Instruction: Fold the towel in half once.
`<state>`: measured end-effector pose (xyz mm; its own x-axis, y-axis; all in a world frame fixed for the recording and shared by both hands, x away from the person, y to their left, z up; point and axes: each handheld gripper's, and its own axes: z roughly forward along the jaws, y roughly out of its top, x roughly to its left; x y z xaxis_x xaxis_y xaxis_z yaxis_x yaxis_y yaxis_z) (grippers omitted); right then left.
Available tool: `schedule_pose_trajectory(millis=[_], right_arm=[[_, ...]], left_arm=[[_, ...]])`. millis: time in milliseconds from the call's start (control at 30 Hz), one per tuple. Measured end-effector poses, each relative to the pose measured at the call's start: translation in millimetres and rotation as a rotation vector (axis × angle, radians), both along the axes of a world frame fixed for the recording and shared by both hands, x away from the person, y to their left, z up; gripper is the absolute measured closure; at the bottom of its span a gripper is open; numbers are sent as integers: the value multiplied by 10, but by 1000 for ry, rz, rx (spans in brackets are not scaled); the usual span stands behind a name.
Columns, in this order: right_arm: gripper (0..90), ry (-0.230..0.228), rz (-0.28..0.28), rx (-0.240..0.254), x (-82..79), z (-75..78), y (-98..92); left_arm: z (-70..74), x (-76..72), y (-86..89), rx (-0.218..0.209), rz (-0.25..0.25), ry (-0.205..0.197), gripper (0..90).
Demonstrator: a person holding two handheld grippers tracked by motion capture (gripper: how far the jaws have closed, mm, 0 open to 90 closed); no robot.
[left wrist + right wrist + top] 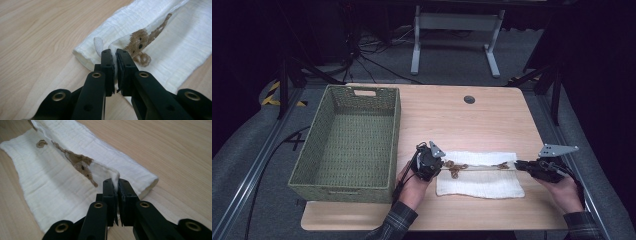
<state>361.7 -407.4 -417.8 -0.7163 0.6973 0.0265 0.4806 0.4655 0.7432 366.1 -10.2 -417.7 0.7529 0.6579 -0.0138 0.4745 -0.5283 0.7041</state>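
No writing could be read on the white muslin cloth (479, 182) with brown animal prints, which lay on the counter (472, 120) right of the green woven basket (347, 145). The left gripper (439, 165) and right gripper (518, 164) each pinched one end of its raised upper fold, jaws clamped tight.

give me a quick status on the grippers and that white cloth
Left gripper shut on the cloth's left corner, right gripper shut on its right corner. Top layer lifted, stretched between them. Green basket beside it, nothing in the way.
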Motion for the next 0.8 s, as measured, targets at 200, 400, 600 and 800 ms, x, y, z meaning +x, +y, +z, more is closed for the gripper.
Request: schedule_pose_trajectory(millis=[200,400,600,800], right_arm=[[851,6,15,-1,-141,-17,9],[851,24,20,3,-227,-60,-10],[847,49,24,-2,-272,-109,-14],[790,101,27,-13,-297,-189,-26]], left_arm=[[-31,-118,24,-13,-10,14,844],[-95,-184,14,-1,-25,43,844],[-163,-205,1,18,-49,65,840],[-226,-236,5,28,-69,98,782]])
